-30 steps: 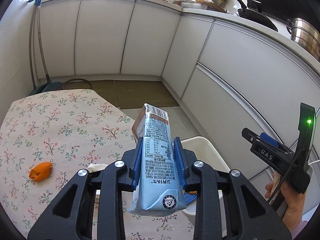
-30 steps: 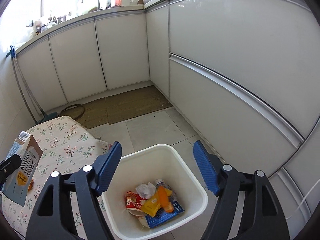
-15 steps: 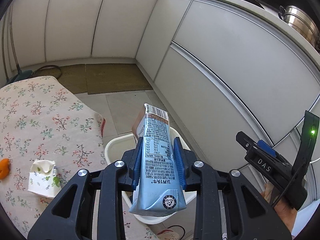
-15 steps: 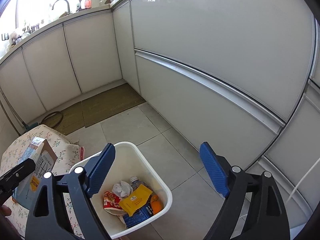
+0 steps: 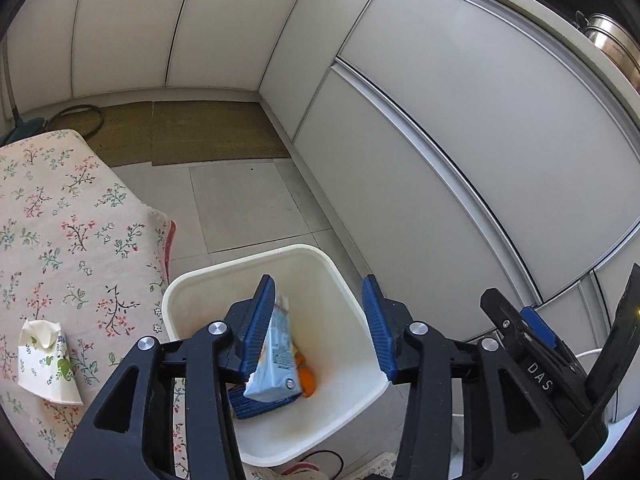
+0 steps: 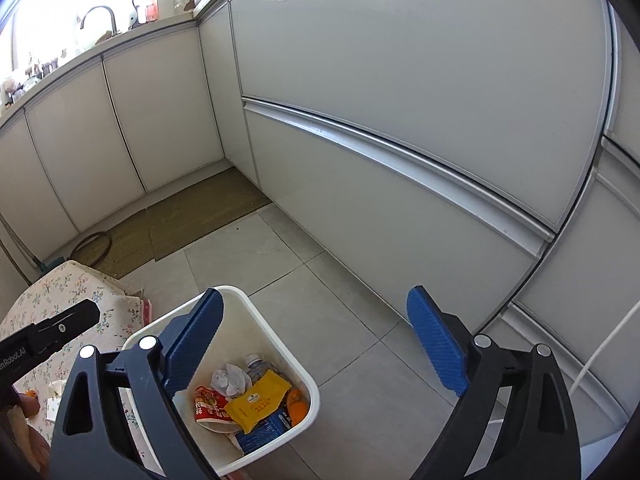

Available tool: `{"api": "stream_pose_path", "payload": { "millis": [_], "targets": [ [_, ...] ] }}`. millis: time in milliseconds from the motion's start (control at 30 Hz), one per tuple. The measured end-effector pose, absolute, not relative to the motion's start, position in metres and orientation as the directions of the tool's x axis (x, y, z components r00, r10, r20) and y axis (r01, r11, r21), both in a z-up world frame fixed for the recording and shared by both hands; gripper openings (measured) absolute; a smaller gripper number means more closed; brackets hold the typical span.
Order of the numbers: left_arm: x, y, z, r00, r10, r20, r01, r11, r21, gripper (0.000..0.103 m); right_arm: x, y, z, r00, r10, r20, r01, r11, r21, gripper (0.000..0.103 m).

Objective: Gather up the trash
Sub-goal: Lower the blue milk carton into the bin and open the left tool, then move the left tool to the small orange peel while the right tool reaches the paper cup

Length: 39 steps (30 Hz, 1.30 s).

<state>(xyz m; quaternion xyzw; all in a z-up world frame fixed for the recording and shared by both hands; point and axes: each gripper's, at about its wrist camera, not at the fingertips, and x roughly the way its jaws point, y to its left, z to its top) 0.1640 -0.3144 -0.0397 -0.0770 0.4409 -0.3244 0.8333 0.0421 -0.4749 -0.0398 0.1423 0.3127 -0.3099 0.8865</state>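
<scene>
With both tongs (image 5: 319,320) spread wide, the light, crushable paper cup (image 5: 46,362) left of them is best pinched mid-wall.

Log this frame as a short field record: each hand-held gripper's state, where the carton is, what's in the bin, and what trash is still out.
left hand-held gripper: open, above the bin
right hand-held gripper: open, empty, beside the bin
milk carton: in the bin's opening, against the left finger pad, released
bin: white, on the tiled floor beside the floral-cloth table
bin contents: yellow packet, red wrapper, orange peel, crumpled paper
still out: crushed paper cup on the table
</scene>
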Motion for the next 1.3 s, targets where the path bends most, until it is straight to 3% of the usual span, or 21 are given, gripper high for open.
{"api": "stream_pose_path", "payload": {
  "millis": [267, 433, 967, 1300],
  "targets": [
    [0.158, -0.285, -0.040, 0.475, -0.510, -0.717, 0.432, 0.845, -0.315, 0.069, 0.056, -0.453, -0.036, 0.641, -0.425, -0.639, 0.593, 0.803, 0.059, 0.094],
    [0.159, -0.247, -0.038, 0.526, -0.438, -0.729, 0.351, 0.893, -0.283, 0.091, 0.072, -0.422, -0.038, 0.658, -0.383, -0.648, 0.526, 0.850, 0.031, 0.096],
    [0.173, -0.093, -0.055, 0.553, -0.200, -0.809, 0.109, 0.980, -0.168, 0.093, 0.132, -0.294, -0.048, 0.690, -0.219, -0.690, 0.261, 0.964, -0.045, 0.096],
    [0.208, -0.015, -0.111, 0.423, -0.112, -0.899, 0.071, 0.993, -0.090, 0.093, 0.160, -0.226, -0.067, 0.651, -0.124, -0.749, 0.125, 0.991, -0.056, 0.096]
  ]
}}
